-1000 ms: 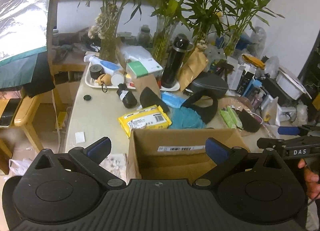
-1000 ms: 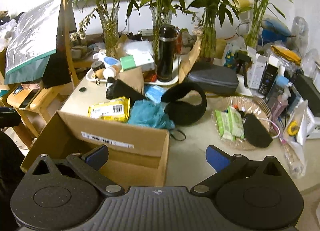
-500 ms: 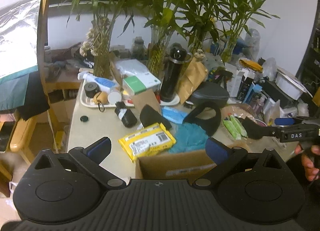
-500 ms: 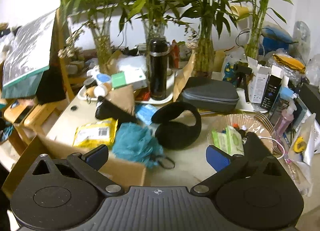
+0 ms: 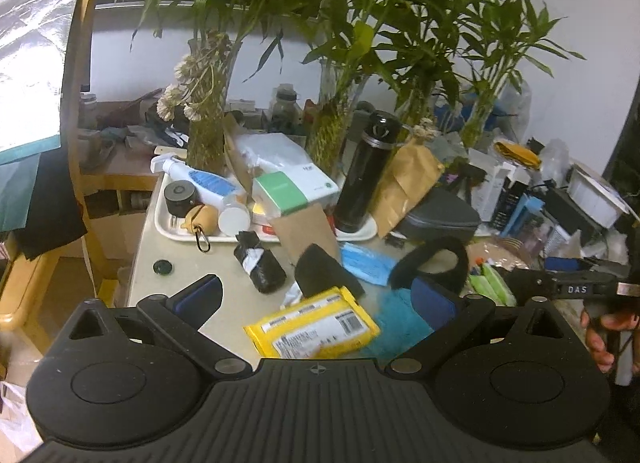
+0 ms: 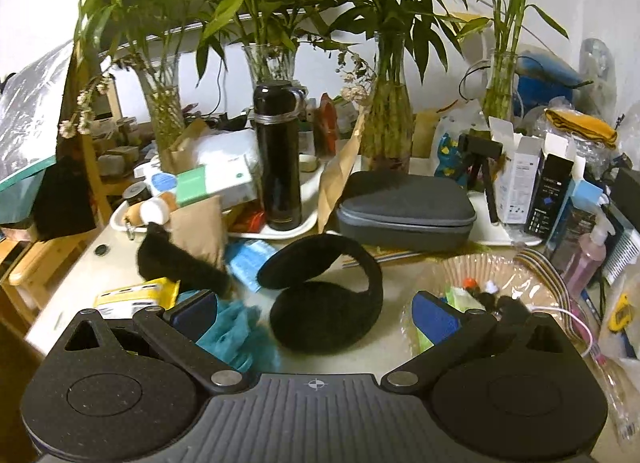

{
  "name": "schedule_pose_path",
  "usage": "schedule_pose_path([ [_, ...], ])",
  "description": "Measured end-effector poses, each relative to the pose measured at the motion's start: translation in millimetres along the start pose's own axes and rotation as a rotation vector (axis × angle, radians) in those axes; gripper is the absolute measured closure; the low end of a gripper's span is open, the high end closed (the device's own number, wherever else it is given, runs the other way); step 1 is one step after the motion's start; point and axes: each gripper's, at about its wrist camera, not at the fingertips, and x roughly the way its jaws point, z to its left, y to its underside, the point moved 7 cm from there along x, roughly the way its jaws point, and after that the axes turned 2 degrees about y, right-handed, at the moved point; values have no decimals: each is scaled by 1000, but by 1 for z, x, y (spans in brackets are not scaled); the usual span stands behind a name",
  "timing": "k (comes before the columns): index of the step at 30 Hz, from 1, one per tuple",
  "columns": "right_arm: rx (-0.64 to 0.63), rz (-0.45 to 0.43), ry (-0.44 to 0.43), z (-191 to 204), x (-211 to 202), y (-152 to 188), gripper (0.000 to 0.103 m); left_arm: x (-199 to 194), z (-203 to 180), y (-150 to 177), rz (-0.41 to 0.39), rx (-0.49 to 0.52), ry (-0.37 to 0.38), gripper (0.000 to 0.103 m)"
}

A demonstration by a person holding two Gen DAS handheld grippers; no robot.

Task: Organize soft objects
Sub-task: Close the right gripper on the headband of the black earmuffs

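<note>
Both grippers hover over the cluttered table [image 6: 384,347], jaws wide and empty. The black earmuffs [image 6: 324,299] lie between the right gripper's [image 6: 314,313] fingertips; the yellow packet [image 5: 316,327] lies between the left gripper's [image 5: 316,297], teal pouf [image 6: 236,333] beside.

Both wrist cams sit low over the cluttered table [image 5: 144,247], facing the plants along the back wall. Left one's further left. Both catch the black earmuffs [image 6: 332,303] and black flask [image 5: 366,175].
</note>
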Motion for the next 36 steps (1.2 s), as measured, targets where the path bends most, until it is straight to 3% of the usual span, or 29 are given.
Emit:
schedule_pose_path([
  [7, 23, 11, 26, -11, 40, -5, 0, 27, 18, -1, -17, 0, -10, 0],
  [16, -8, 79, 43, -24, 89, -4, 2, 38, 40, 2, -12, -80, -50, 0],
  [18, -38, 83, 49, -24, 96, -5, 8, 39, 40, 3, -2, -90, -40, 0],
  [26, -130, 105, 97, -28, 124, -6, 17, 45, 39, 9, 37, -95, -30, 0],
  [35, -178, 163, 130, -35, 172, 1, 35, 53, 30, 13, 60, -58, -24, 0],
  [36, -170, 173, 132, -36, 177, 3, 41, 53, 30, 14, 62, -53, -23, 0],
])
